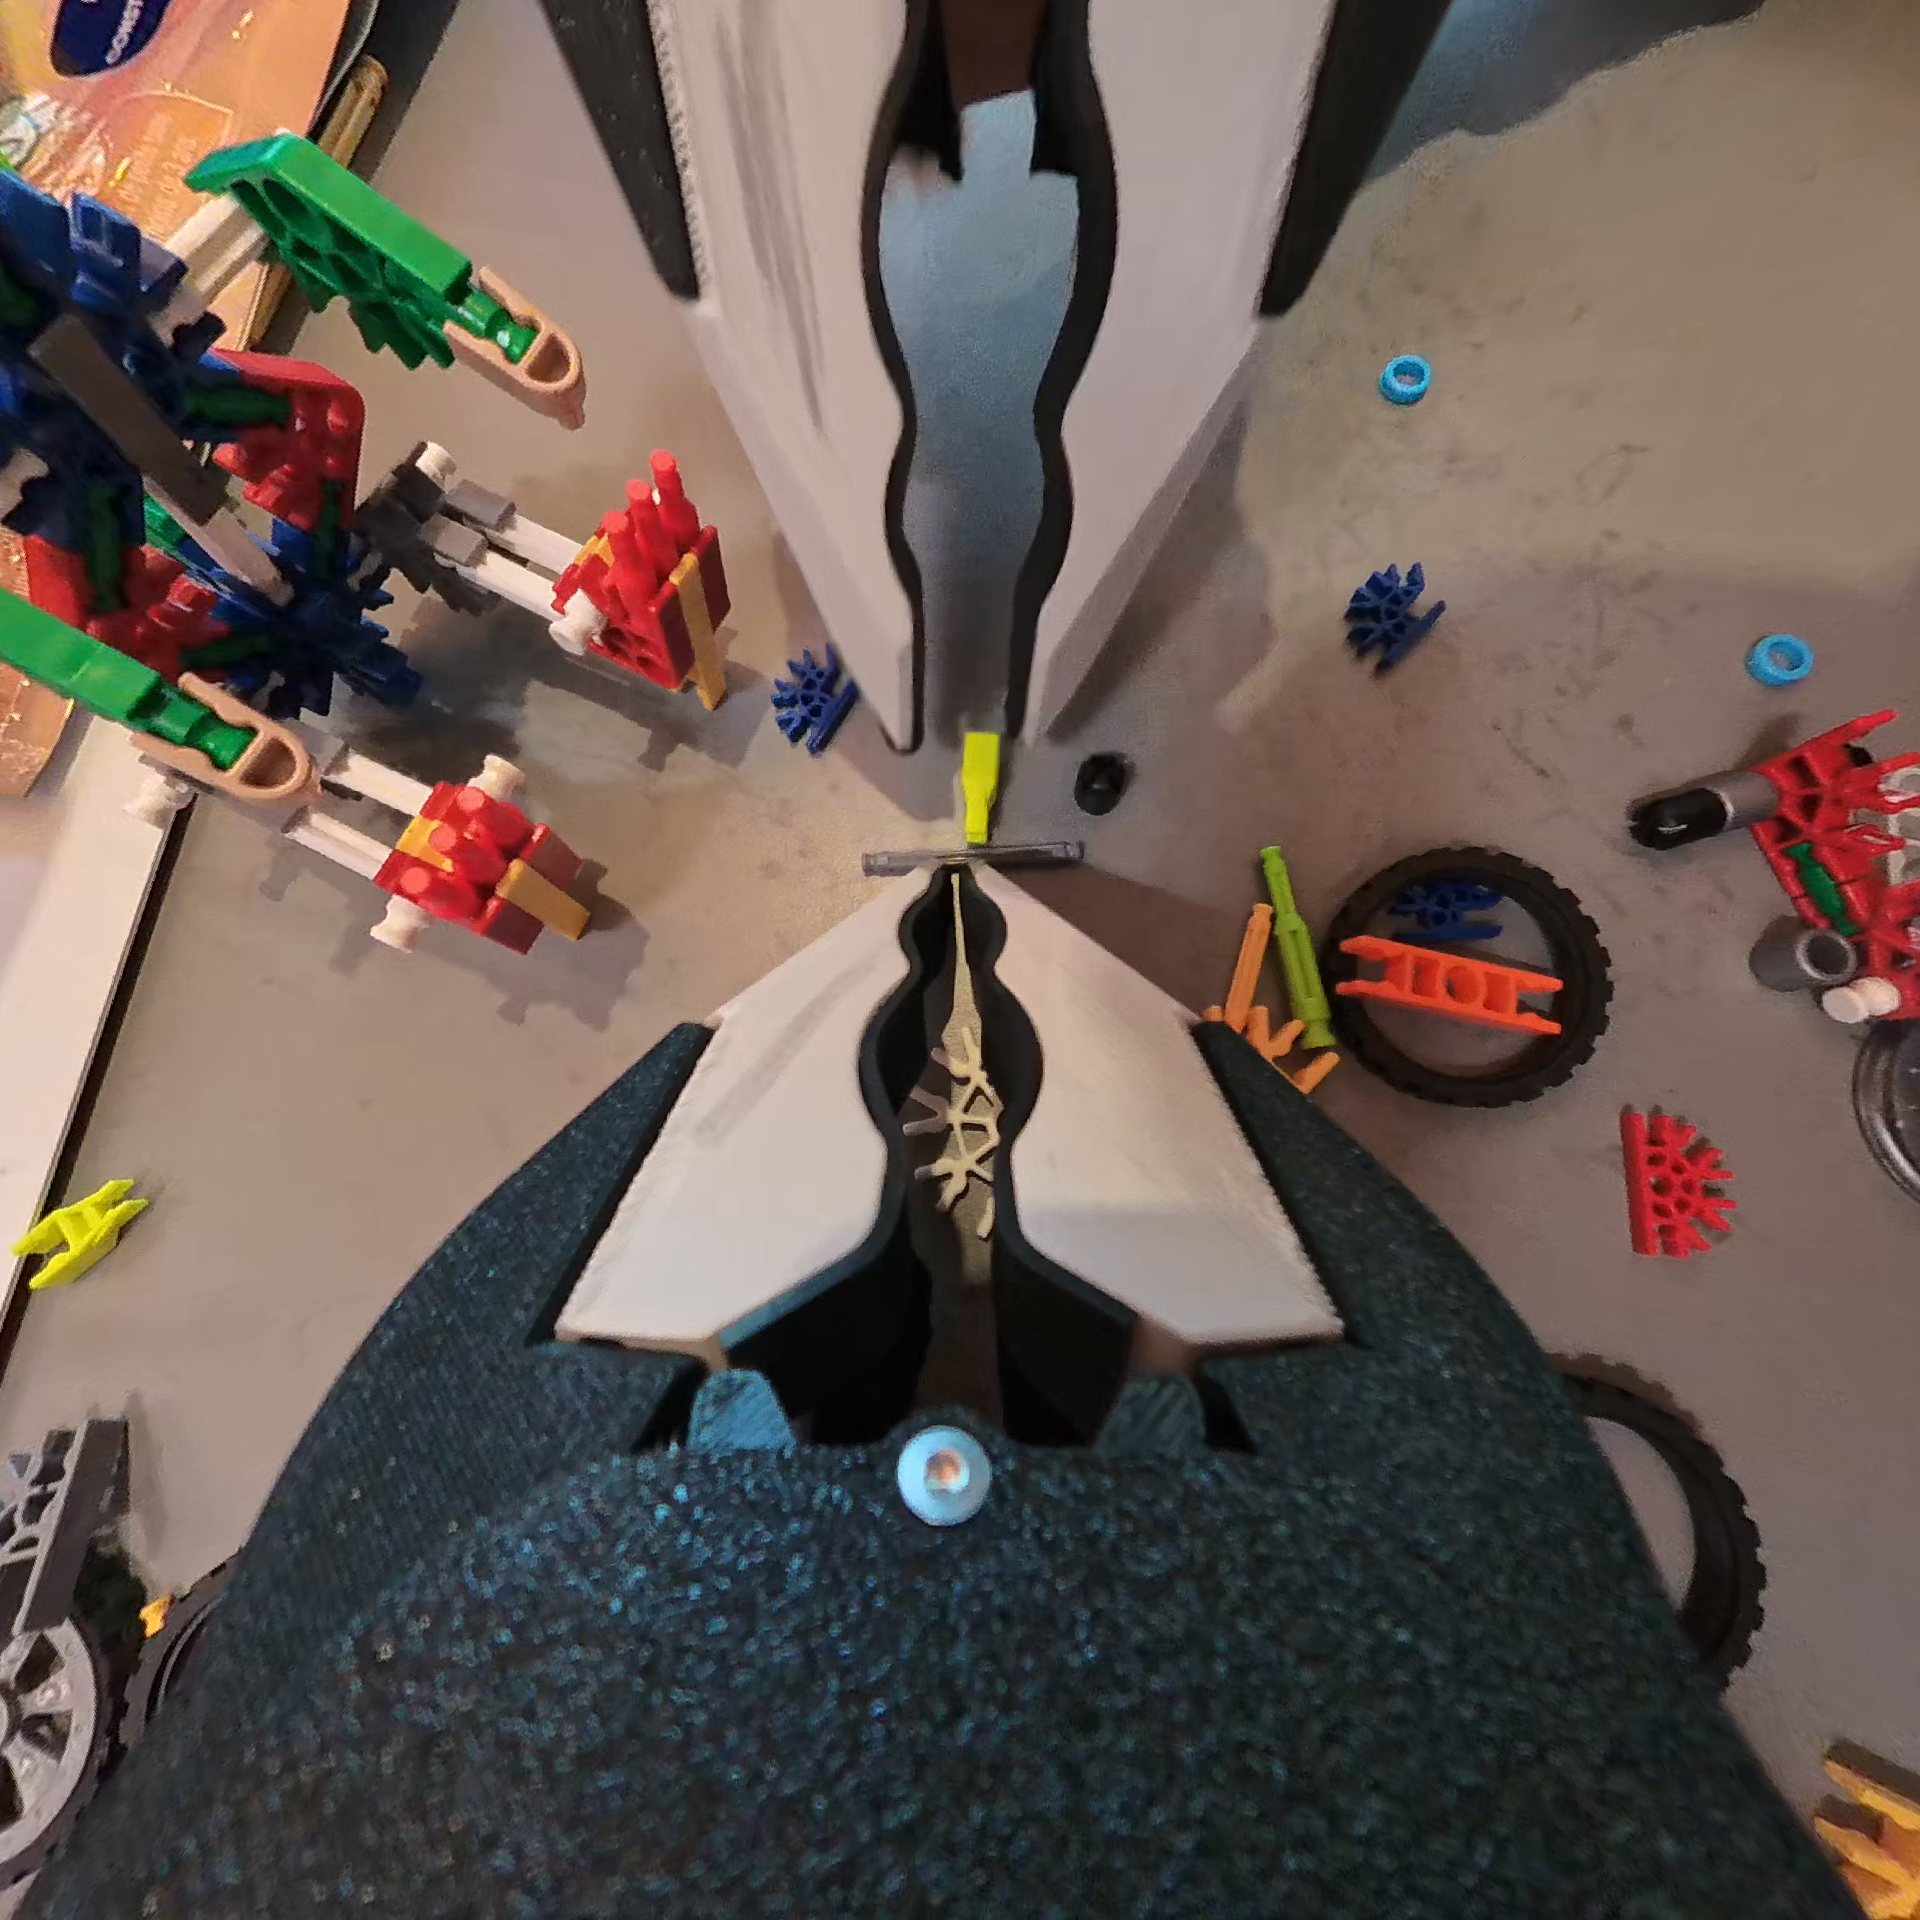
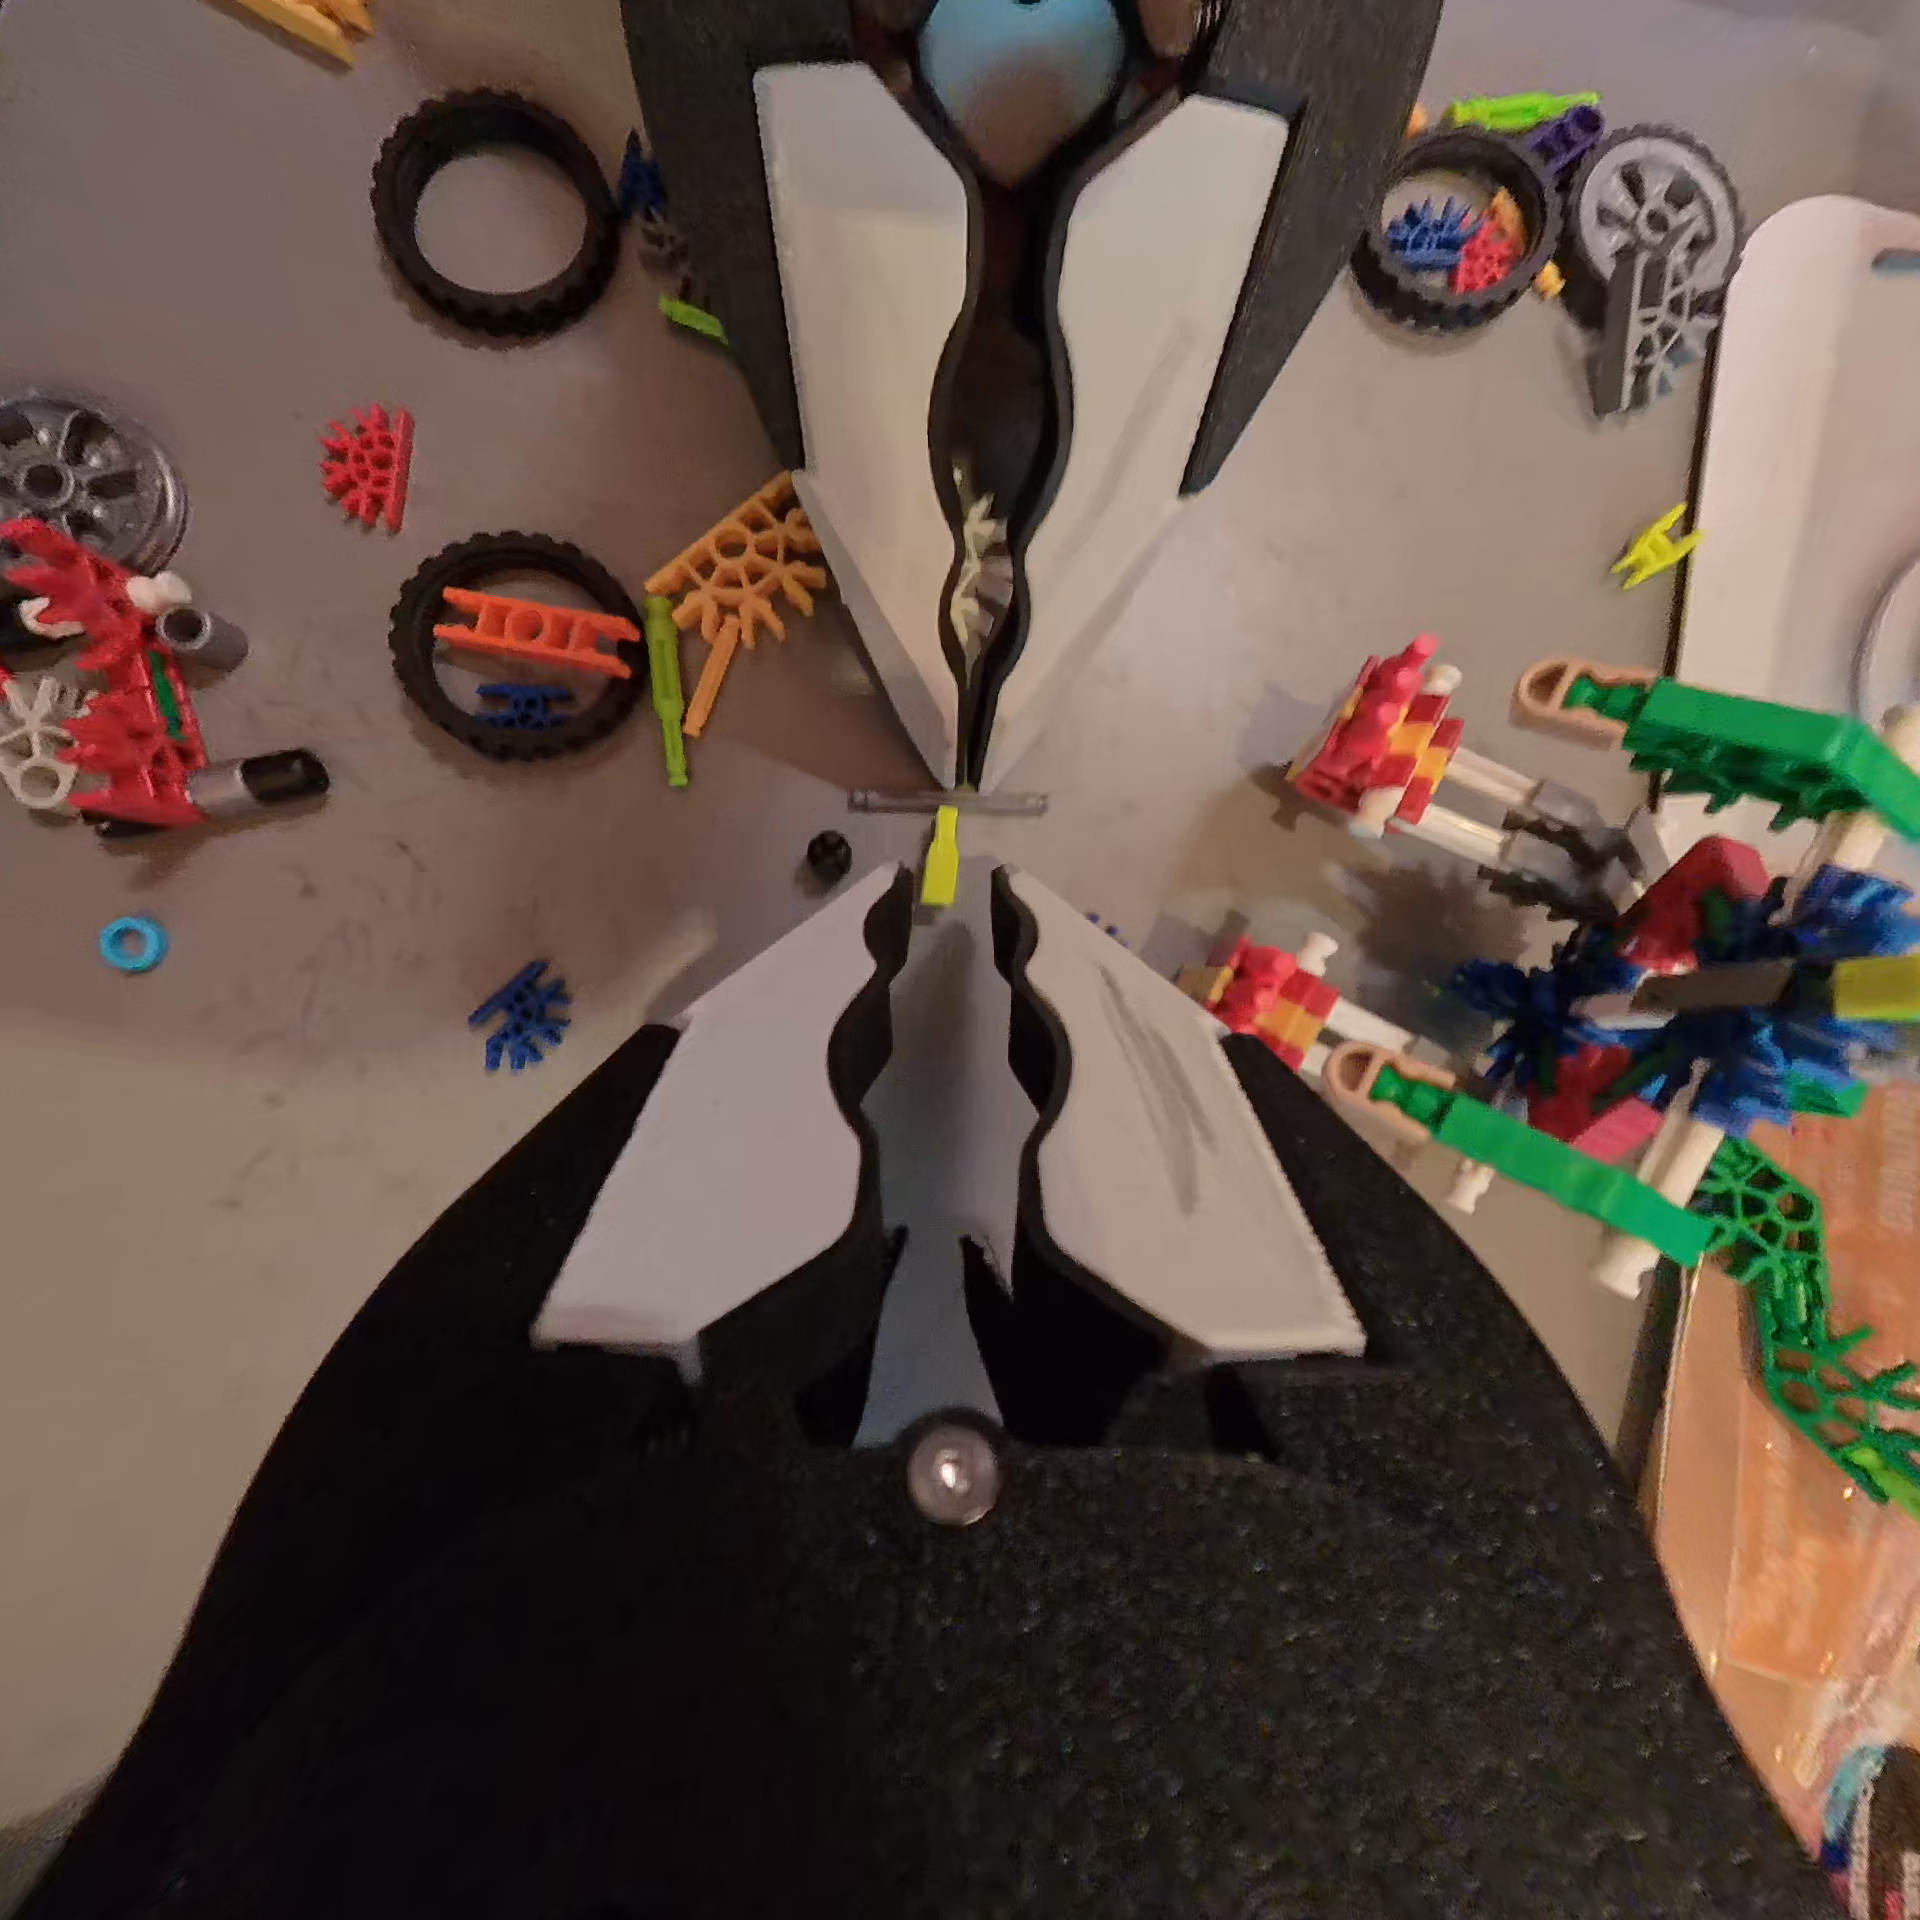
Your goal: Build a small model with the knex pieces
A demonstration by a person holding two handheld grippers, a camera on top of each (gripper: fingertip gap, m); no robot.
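Observation:
My left gripper is shut on a flat cream snowflake connector, held edge-up between the pads. A thin grey rod lies crosswise right at its tips. My right gripper faces it tip to tip. Its jaws stand slightly apart around the thick end of a short yellow-green rod, with a small gap on each side. The rod's thin end meets the grey rod. The left gripper and the cream connector show at the top of the right wrist view.
A large built model of green, blue and red pieces stands beside the grippers. Loose pieces lie on the grey table: a tyre around an orange connector, blue connectors, a red connector, a small black piece and wheels. My two grippers' fingertips are within a few centimetres of each other.

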